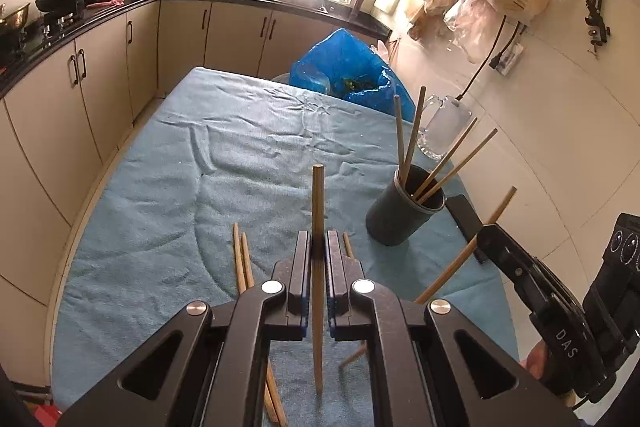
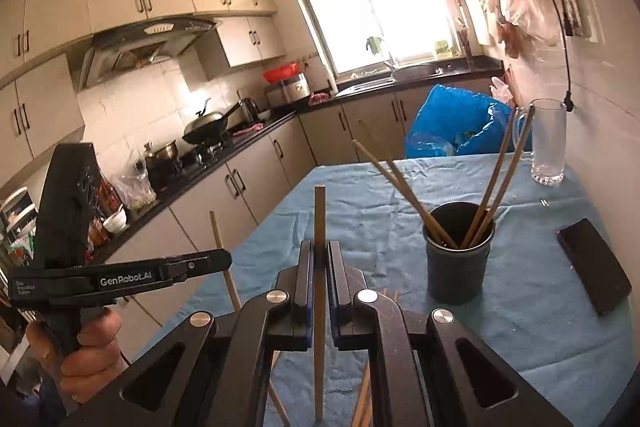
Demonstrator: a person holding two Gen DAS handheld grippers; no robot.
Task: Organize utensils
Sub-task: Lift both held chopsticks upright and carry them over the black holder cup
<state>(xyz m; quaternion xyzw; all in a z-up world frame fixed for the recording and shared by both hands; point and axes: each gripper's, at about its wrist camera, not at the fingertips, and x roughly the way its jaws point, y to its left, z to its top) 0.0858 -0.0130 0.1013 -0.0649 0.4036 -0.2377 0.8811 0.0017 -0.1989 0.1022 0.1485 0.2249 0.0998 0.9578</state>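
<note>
In the left wrist view my left gripper (image 1: 318,241) is shut on a wooden chopstick (image 1: 318,203) that stands upright between the jaws, above the blue cloth. A dark cup (image 1: 404,215) with several chopsticks leaning in it stands to the right. At the right edge my right gripper (image 1: 486,239) is shut on a slanted chopstick (image 1: 448,271). The right wrist view shows that gripper (image 2: 319,253) clamped on its chopstick (image 2: 319,215), with the cup (image 2: 458,259) ahead on the right. The left gripper (image 2: 226,261) holds its chopstick (image 2: 218,233) at the left.
Loose chopsticks (image 1: 242,259) lie on the cloth-covered table (image 1: 180,167) below the left gripper. A black phone (image 2: 596,267) lies right of the cup, and a glass mug (image 2: 548,143) stands behind it. A blue plastic bag (image 1: 348,71) sits past the table's far end. Kitchen counters run along the left.
</note>
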